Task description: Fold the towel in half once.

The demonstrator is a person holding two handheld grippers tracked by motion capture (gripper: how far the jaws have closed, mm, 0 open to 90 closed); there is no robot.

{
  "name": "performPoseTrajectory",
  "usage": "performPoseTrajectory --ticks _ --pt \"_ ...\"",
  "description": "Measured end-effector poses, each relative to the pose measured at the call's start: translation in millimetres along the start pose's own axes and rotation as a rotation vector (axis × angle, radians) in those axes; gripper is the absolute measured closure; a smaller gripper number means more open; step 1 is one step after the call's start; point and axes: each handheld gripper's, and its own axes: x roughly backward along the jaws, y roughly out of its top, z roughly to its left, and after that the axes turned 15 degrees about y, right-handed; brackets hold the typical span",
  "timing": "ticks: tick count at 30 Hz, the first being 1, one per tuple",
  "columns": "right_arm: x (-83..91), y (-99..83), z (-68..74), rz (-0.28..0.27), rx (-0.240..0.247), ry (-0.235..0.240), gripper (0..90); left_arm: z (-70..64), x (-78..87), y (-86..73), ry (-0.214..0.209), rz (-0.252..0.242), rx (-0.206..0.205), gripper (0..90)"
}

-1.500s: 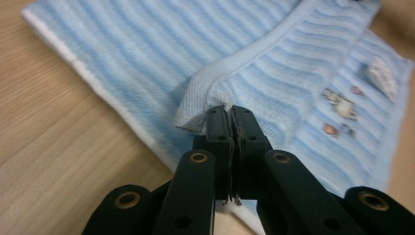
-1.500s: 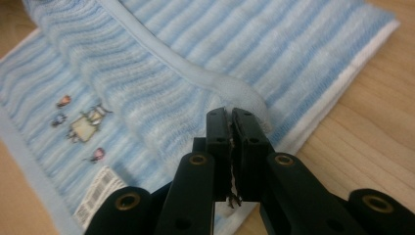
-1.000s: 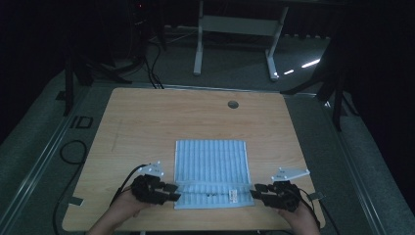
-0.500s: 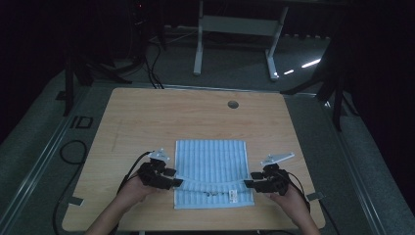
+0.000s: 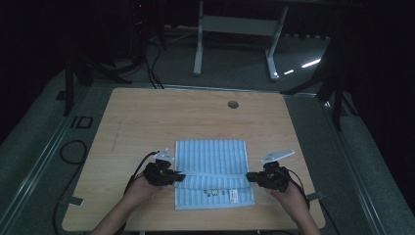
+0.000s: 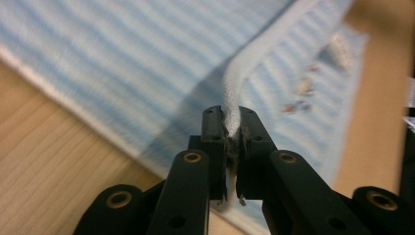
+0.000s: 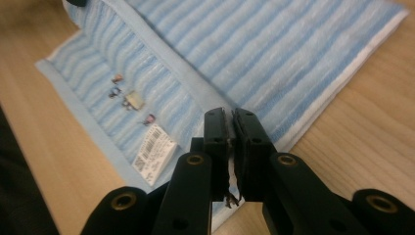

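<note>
Between the two grippers, left gripper (image 5: 177,176) and right gripper (image 5: 250,176), each clamped on an end, the striped towel's (image 5: 210,156) folded hem runs crosswise.

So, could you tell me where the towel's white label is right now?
In the high view the white label lies on the striped towel near its near edge, closer to the right gripper.

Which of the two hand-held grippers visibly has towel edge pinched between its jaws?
The left hand-held gripper: a white towel hem runs into its shut jaws. The right hand-held gripper shows nothing clearly held.
</note>
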Motion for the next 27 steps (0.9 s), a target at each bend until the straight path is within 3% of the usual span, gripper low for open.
performPoseTrajectory --ticks 1,4,6,8,10,12,14,16,20,27 --pt "3.4 -0.3 3.0 -0.008 0.007 0.0 84.6 -2.5 5.7 -0.7 -0.004 -0.025 -0.005 83.0" --pt "13.1 -5.9 12.9 -0.033 0.017 0.011 84.4 -11.2 18.0 -5.0 -0.079 -0.028 -0.039 80.9" --pt "17.4 -14.1 20.5 -0.037 0.014 0.033 81.6 -19.2 21.9 -10.2 -0.141 0.016 -0.086 68.4" --pt "20.0 -25.7 27.2 -0.028 0.011 0.045 77.5 -24.9 23.8 -16.7 -0.16 0.046 -0.097 63.6" --pt "21.0 -36.6 30.8 -0.011 0.001 0.048 73.2 -26.8 24.9 -21.7 -0.15 0.063 -0.094 59.5" --pt "22.8 -44.4 32.4 -0.004 -0.015 0.043 72.1 -25.5 27.2 -25.2 -0.163 0.059 -0.089 59.5" --pt "25.0 -48.9 32.7 -0.008 -0.021 0.04 71.8 -22.7 28.6 -27.0 -0.147 0.06 -0.069 58.9" --pt "26.5 -50.3 30.6 -0.011 -0.03 0.035 69.6 -20.6 28.7 -27.2 -0.114 0.074 -0.043 49.9" --pt "22.4 -47.3 21.0 -0.002 -0.042 0.02 64.7 -17.6 26.6 -24.9 -0.031 0.085 -0.041 42.4" --pt "11.8 -24.4 0.6 -0.004 -0.01 -0.019 50.0 -2.7 18.8 -16.9 0.106 0.082 -0.053 41.2"
